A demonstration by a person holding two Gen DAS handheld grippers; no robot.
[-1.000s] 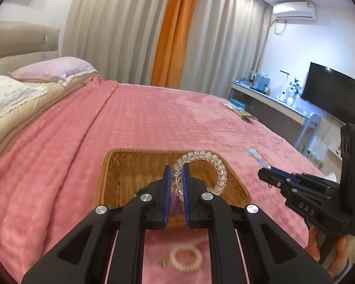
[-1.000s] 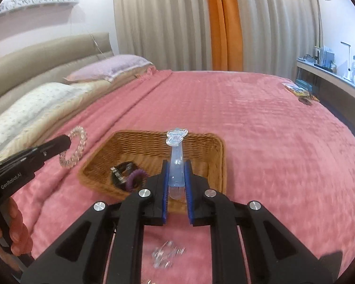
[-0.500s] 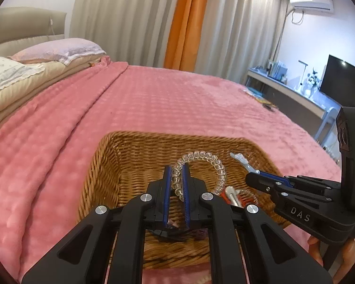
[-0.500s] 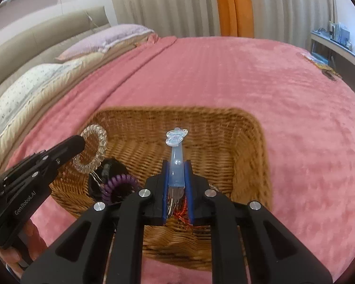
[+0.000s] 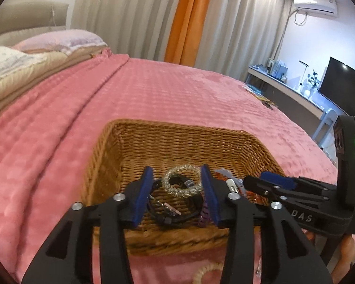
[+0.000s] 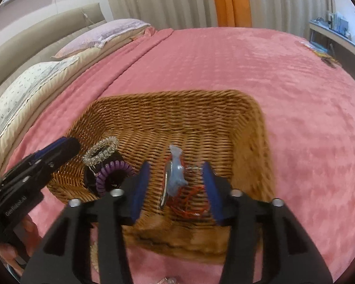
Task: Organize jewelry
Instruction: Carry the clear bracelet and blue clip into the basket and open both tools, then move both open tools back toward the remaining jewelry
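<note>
Basket [image 6: 248, 108] on bedspread [image 6: 224, 59]; bead bracelet [image 6: 101, 150] left of hair clip [image 6: 176, 172] inside.

Bedroom — pink bed [image 5: 165, 90], pillows [image 6: 101, 35], curtains [image 5: 139, 16]

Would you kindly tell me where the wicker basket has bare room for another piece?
The far half of the basket, up to its back wall, is bare weave. The near half is crowded: clear bead bracelet and purple coil tie near-left, blue hair clip on red cord near-centre.
</note>
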